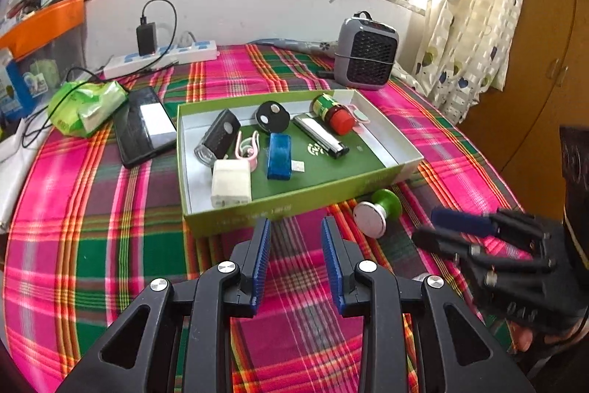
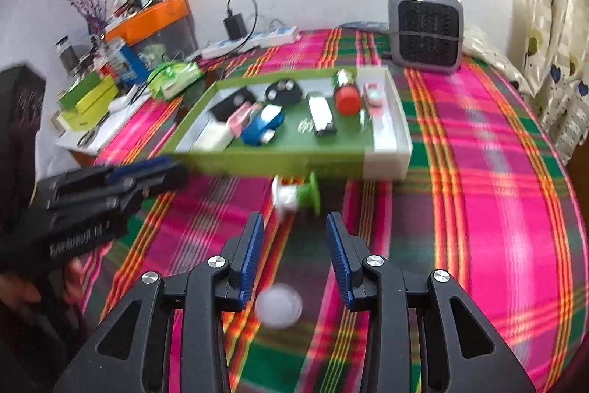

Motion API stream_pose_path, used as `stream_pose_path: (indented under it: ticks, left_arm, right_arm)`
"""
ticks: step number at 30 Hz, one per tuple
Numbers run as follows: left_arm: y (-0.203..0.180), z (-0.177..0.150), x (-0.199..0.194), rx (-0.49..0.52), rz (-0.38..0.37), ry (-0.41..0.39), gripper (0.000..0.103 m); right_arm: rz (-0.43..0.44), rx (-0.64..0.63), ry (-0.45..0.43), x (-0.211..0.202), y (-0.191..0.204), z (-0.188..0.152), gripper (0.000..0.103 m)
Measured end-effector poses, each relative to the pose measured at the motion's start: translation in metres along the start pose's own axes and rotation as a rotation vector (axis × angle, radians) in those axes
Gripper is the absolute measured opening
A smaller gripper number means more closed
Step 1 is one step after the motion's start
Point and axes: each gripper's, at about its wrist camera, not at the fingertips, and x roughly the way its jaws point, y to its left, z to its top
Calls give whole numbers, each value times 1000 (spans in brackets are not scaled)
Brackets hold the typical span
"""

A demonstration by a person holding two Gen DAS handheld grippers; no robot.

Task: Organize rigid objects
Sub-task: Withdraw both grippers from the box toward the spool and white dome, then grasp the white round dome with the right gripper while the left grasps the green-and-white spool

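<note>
Lying on its side on the plaid cloth (image 1: 110,245), just outside the near wall of the green box (image 1: 235,214): green-and-silver stopper (image 1: 377,212), silver disc end turned toward the lower left of the left wrist frame, green flared end pointing up and right toward the box corner

Hovering over the cloth with fingers apart and holding nothing: left gripper (image 1: 296,253), centred low in its own frame, the stopper sitting up and to the right of its right fingertip, near but not touching

Pointing almost straight at the same stopper (image 2: 296,196): right gripper (image 2: 294,238), fingers apart and empty, the stopper lying just above the gap between the fingertips at frame centre, its long axis running left to right across the opening, pale end left, green flange right

Judged the nearer and better aligned: right gripper, needing mainly a forward advance; long axis crosswise to the fingers, so a grip across the narrow waist likely calling for a wrist turn

Blurred between the right fingers lower in the frame: pale round object (image 2: 279,308), identity unclear

Already resting inside the box: several small items
</note>
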Motion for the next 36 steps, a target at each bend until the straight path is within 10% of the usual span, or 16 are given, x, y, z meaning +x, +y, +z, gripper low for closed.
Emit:
stream_pose_path:
  ticks: [36]
  left_arm:
    - [-22,-13,21,22,-71,87,31]
  right_arm:
    - [-85,-98,27,5,12,-42,29]
